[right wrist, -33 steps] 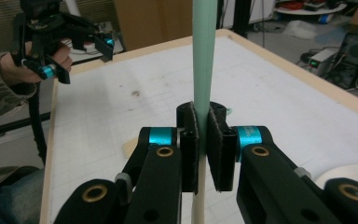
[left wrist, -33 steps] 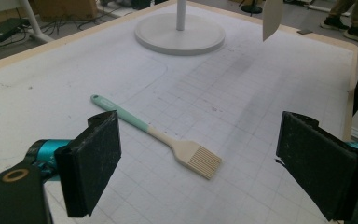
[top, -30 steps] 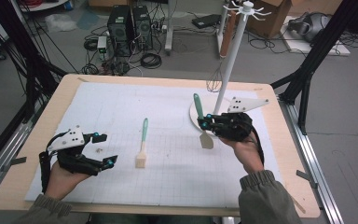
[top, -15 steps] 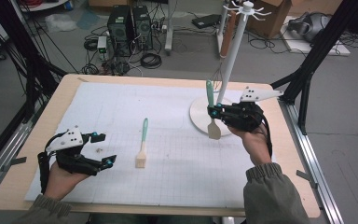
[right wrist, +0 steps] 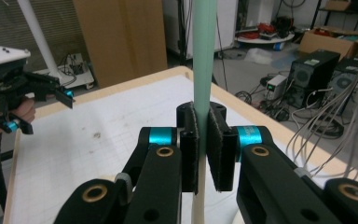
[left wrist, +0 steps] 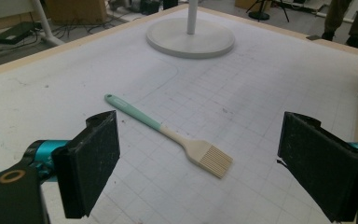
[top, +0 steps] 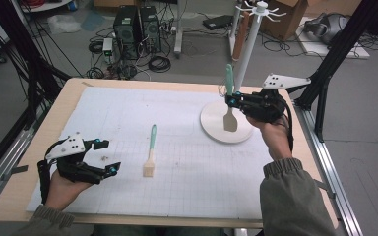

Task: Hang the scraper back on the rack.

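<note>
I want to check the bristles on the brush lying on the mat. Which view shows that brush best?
The left gripper view: the pastry brush lies whole and close between the open jaws, bristles distinct. The high view shows it small, bristles a pale block.

your two grippers are black with bright blue rings and small gold screw rings. the left gripper (top: 103, 156) and right gripper (top: 232, 101) each carry a grey three-cornered plate. your sleeves (top: 291, 196) are olive green.
</note>
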The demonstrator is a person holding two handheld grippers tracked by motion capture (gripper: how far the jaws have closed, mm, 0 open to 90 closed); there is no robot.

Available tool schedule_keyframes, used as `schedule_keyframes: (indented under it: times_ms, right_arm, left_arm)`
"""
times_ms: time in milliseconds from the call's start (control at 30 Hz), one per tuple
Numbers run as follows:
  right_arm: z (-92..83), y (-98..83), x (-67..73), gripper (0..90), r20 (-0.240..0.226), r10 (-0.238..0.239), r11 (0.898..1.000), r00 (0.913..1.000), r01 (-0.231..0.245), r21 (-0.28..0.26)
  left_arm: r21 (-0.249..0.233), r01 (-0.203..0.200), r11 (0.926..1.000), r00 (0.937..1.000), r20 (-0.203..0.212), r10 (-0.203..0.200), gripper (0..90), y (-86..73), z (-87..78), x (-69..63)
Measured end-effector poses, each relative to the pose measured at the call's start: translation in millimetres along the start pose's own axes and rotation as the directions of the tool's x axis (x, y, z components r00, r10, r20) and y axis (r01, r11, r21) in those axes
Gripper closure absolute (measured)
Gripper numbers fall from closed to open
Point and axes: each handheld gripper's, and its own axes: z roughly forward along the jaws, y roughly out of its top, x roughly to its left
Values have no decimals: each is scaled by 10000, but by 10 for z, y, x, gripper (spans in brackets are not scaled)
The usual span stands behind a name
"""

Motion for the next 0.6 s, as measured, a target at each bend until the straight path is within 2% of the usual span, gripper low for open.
schedule_keyframes:
  times_ms: [600]
  right_arm:
    - [-150,281,-167,845,577,-22,9993,9983,43,-362]
  left_arm:
    - [-66,-21,10000,10000,35,21,131,-1,-23,-6]
